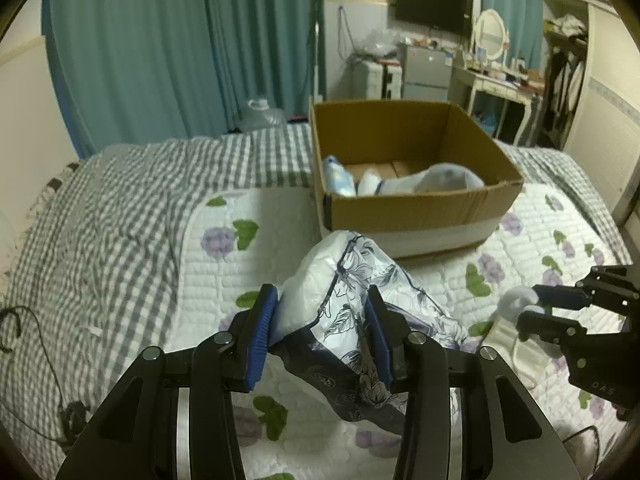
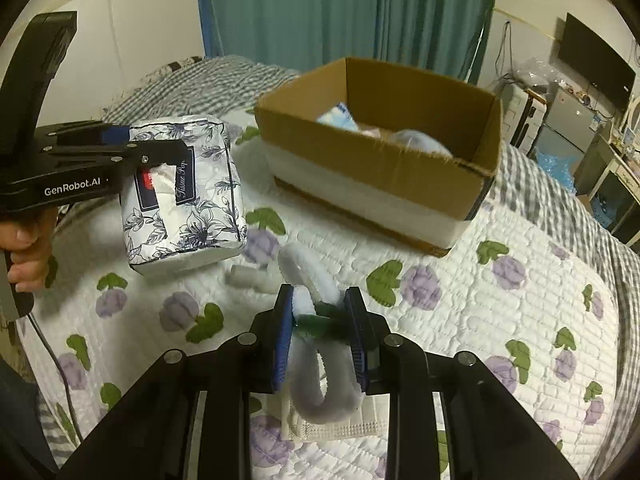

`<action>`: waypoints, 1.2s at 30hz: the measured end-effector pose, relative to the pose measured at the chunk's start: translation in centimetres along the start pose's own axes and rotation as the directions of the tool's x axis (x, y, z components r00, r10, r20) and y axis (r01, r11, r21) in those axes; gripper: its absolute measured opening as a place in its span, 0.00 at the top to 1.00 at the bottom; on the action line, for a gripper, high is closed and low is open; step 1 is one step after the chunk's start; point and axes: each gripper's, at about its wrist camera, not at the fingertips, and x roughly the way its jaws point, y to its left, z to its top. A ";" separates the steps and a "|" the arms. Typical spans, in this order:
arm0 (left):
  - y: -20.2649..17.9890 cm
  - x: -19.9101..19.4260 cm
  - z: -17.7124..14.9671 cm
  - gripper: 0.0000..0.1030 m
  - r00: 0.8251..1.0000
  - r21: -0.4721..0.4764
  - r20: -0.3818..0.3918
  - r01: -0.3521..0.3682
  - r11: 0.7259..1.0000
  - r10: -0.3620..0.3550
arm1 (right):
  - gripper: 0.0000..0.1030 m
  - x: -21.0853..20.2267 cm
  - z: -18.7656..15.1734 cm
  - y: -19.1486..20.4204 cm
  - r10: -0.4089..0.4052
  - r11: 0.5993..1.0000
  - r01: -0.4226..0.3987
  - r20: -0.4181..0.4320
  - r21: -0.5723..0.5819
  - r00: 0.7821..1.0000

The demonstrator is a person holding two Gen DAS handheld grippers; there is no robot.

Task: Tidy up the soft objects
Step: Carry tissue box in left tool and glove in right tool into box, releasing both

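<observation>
The left gripper (image 1: 320, 320) pinches a soft tissue pack (image 1: 344, 304) between its ribbed blue pads, the crinkly plastic wrap bulging out between them; the wrap is white with dark blue flower line-work and a navy label. From the right wrist view the same tissue pack (image 2: 188, 196) hangs clear of the bed, a squashed brick shape with its torn opening facing out.

The right gripper (image 2: 324, 320) is closed on a fuzzy white loop (image 2: 316, 360) of chenille-like material with a dark green piece at the pinch; the loop droops over a flat, white ribbed pad (image 2: 340, 424) lying on the quilt.

Beyond both lies a white quilted bedspread (image 1: 160, 264), puckered in small squares and printed with purple flowers and green leaves, over a grey-and-white checked sheet (image 1: 100, 200). An open cardboard box (image 1: 412, 204), taped white along its lower edge, sits on the bed and holds several pale soft packs. Teal curtains (image 1: 160, 52) hang behind; a wall-mounted television (image 1: 434, 6), a small fridge and a dressing table with an oval mirror stand further off.
</observation>
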 end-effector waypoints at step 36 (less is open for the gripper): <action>-0.5 -3.3 7.9 0.58 0.964 0.026 0.267 -0.010 1.000 0.003 | 0.75 -9.3 9.1 -3.6 -0.134 0.991 0.126 0.355 0.045 0.925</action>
